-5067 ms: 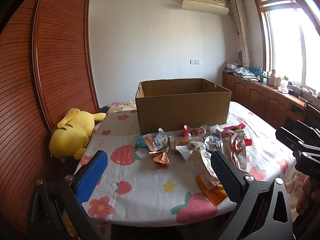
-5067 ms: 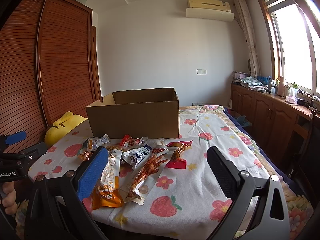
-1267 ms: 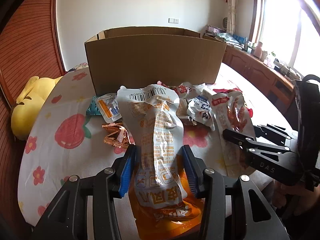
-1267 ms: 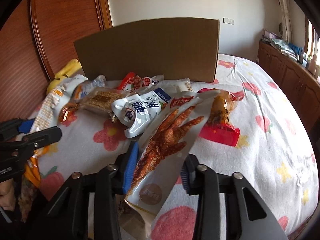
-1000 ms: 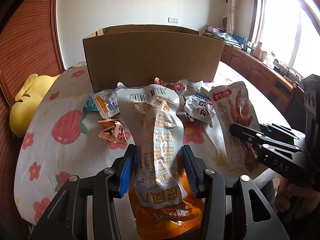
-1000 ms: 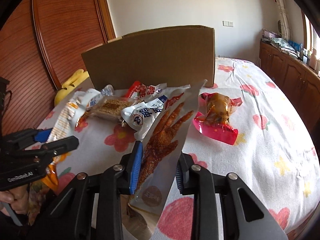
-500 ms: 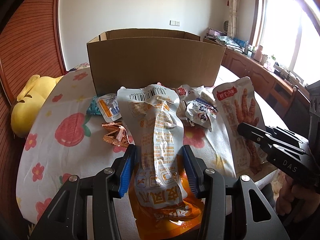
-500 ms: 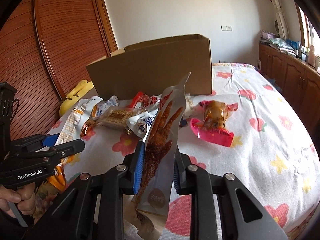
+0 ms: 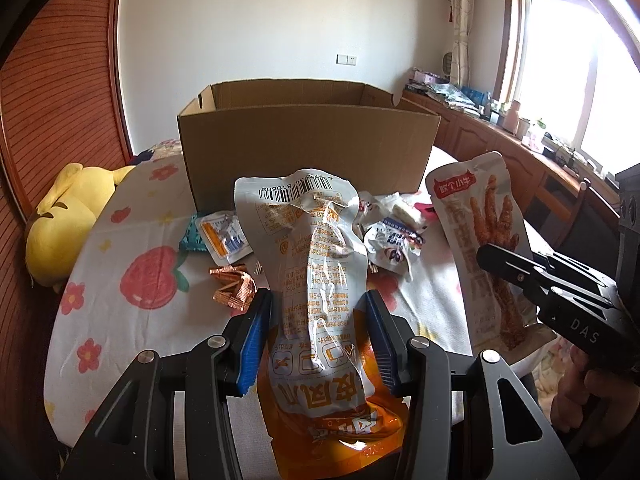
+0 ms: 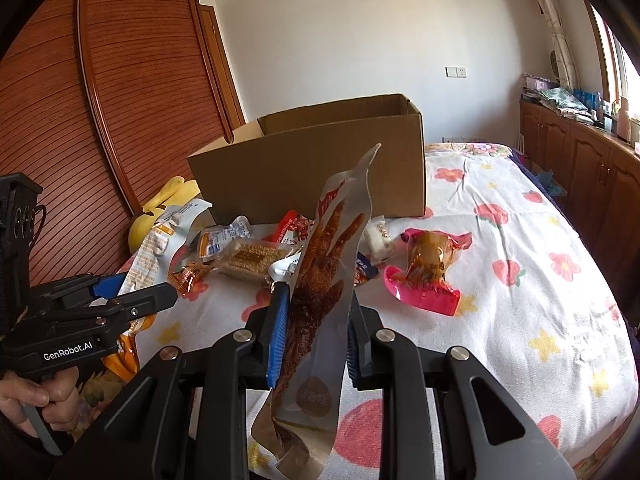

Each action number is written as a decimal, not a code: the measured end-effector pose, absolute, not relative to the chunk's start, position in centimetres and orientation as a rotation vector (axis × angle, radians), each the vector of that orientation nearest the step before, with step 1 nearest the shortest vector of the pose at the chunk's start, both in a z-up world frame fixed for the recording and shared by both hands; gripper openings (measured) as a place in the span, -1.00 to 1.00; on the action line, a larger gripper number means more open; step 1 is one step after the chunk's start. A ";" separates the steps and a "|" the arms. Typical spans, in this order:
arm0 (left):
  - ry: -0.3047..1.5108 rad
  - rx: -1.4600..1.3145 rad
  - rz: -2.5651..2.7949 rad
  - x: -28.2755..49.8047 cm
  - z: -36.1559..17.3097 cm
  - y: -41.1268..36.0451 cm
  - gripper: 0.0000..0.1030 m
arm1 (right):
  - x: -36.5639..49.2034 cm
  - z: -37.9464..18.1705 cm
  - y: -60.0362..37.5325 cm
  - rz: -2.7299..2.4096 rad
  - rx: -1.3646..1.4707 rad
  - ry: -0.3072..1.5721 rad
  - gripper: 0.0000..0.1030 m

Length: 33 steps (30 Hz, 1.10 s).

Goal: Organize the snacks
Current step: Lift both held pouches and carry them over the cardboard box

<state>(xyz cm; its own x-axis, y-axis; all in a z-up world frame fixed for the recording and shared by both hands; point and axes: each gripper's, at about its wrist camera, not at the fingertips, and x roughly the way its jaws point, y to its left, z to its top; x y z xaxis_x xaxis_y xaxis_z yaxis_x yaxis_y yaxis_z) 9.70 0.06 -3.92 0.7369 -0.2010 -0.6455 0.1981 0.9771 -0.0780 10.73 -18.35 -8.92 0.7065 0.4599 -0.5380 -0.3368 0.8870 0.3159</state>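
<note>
My left gripper is shut on a white and orange snack pouch, held upright above the table. My right gripper is shut on a clear chicken-feet snack pack, also lifted; the pack shows in the left wrist view too. An open cardboard box stands behind the snack pile, and it shows in the right wrist view. Loose snacks lie in front of it: a pink pack, a granola bar, a white and blue pack, an orange-striped sachet and a copper wrapper.
The table has a white cloth with strawberries and flowers. A yellow plush toy lies at its left edge. A wooden wardrobe stands at the left, and low wooden cabinets run under the window at the right.
Both grippers have closed on a snack pack each and lifted them off the table. In the last second both have risen a little; the chicken-feet pack now stands more upright.
</note>
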 end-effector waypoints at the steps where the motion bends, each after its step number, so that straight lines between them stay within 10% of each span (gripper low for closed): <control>1: 0.706 -0.005 -0.220 9.6 -3.8 0.2 -0.05 | 10.7 -8.9 -18.3 0.446 0.200 0.648 -0.49; 33: 0.613 0.021 -0.254 11.9 -1.4 0.4 -0.05 | 13.0 -5.3 -17.0 0.522 0.138 0.575 -0.49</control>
